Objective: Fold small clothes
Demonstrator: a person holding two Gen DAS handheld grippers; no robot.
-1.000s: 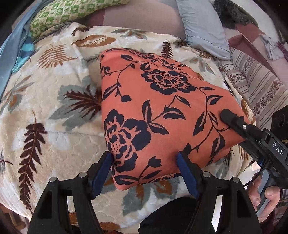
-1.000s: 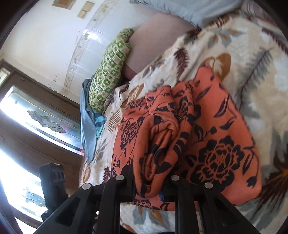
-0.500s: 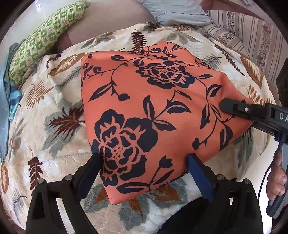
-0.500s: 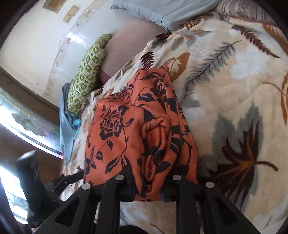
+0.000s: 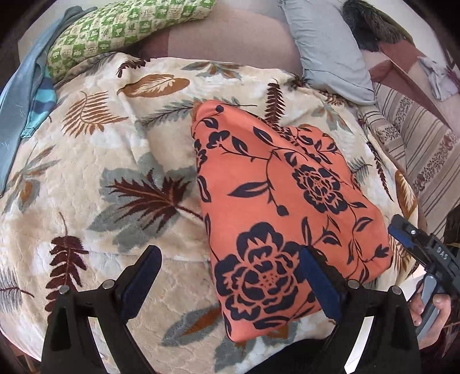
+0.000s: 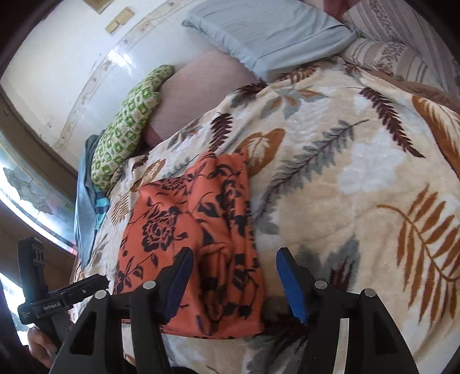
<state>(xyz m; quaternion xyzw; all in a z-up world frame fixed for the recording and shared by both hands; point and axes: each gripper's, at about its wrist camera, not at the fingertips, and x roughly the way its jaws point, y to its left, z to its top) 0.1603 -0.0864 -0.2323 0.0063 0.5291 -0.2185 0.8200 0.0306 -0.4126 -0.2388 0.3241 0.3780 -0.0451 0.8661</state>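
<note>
An orange cloth with black flowers [image 5: 287, 207] lies folded on a leaf-patterned blanket [image 5: 95, 178]. My left gripper [image 5: 230, 276] is open just above the cloth's near left edge, holding nothing. My right gripper [image 6: 234, 276] is open over the cloth's bunched near edge [image 6: 218, 276], and the cloth rests free on the blanket [image 6: 359, 178]. The right gripper also shows at the right edge of the left wrist view [image 5: 408, 233], beside the cloth. The left gripper shows at the lower left of the right wrist view [image 6: 74, 290].
A green checked pillow [image 5: 120, 26] and a blue garment [image 5: 26, 86] lie at the far left. A grey pillow [image 5: 330, 49] and striped bedding [image 5: 417, 138] lie at the far right. A window [image 6: 26, 187] stands left of the bed.
My right gripper has opened and let go of the cloth's bunched edge. The cloth now lies flat as a narrower fold. My left gripper has shifted left, off the cloth.
</note>
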